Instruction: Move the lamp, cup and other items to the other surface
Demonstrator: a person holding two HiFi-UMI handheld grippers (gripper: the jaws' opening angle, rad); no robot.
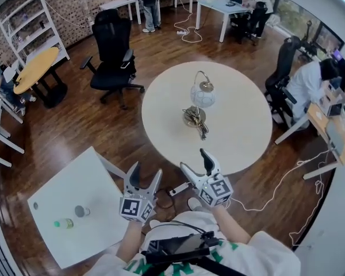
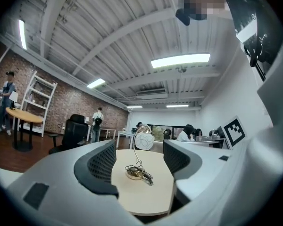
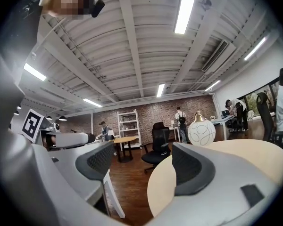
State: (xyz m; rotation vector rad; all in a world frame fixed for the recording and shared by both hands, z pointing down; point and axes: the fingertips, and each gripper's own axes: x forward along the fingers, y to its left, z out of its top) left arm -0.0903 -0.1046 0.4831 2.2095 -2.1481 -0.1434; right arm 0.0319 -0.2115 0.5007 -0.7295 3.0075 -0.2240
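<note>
Lamp ahead of both spread grippers, the right one nearer.

Head view: the lamp [image 1: 198,105] stands upright on the round table [image 1: 247,137], ahead of the left gripper [image 1: 146,171] and right gripper [image 1: 194,161], both jaws apart and empty. Left gripper view: the lamp [image 2: 135,172] sits centred between the jaws, well apart. Right gripper view: its globe [image 3: 201,132] lies ahead and rightward, past the right jaw.

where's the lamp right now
In the head view, the lamp stands near the middle of the round table, right of the black office chair.
</note>
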